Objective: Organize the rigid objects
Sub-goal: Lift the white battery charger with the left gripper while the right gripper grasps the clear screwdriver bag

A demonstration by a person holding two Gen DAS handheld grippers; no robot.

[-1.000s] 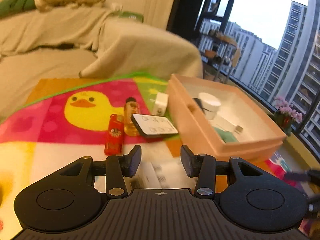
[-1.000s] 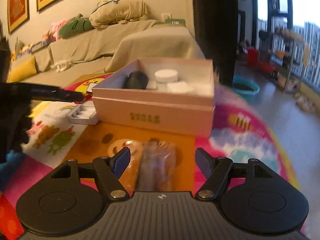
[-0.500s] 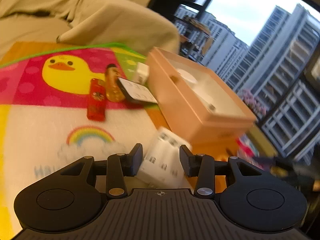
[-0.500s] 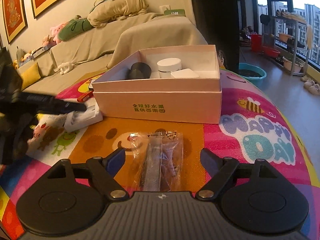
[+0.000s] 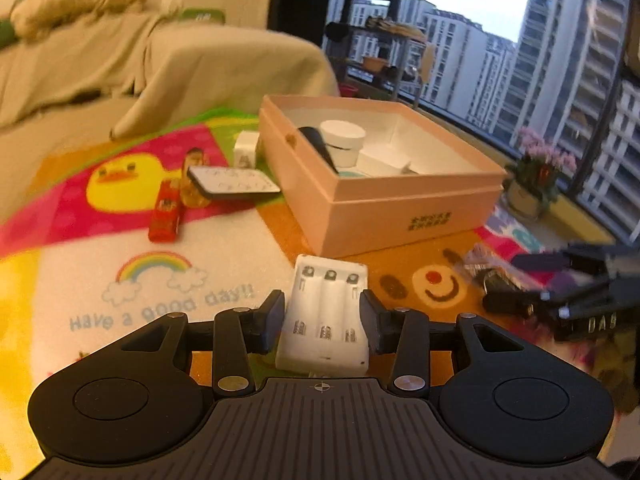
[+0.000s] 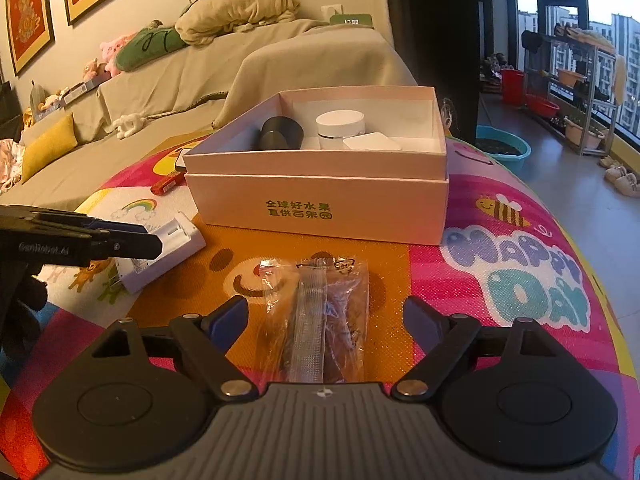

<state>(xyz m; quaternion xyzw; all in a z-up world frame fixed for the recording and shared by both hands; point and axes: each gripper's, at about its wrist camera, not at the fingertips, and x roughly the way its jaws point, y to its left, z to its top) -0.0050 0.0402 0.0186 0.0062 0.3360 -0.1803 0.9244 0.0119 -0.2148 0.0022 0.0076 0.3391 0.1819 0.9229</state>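
My left gripper (image 5: pixel 323 318) is shut on a white battery charger (image 5: pixel 326 314) and holds it above the play mat; it also shows in the right wrist view (image 6: pixel 160 252). A pink open box (image 5: pixel 400 200) stands beyond it and holds a white jar (image 5: pixel 343 140), a dark cylinder (image 6: pixel 280 134) and a white pad (image 6: pixel 372 145). My right gripper (image 6: pixel 326 320) is open, its fingers on either side of a clear plastic bag of small parts (image 6: pixel 320 316) on the mat. A red lighter (image 5: pixel 165 216), an amber bottle (image 5: pixel 192 184) and a remote (image 5: pixel 234 184) lie left of the box.
A small white cube (image 5: pixel 246 150) sits by the box's far left corner. A covered sofa (image 6: pixel 200 92) runs behind the mat. A potted plant (image 5: pixel 536 184) stands by the window. The other gripper (image 5: pixel 580 292) shows at the right of the left wrist view.
My left gripper has lifted the battery charger off the mat and turned it toward the box. My right gripper has come lower and closer over the plastic bag, staying open.
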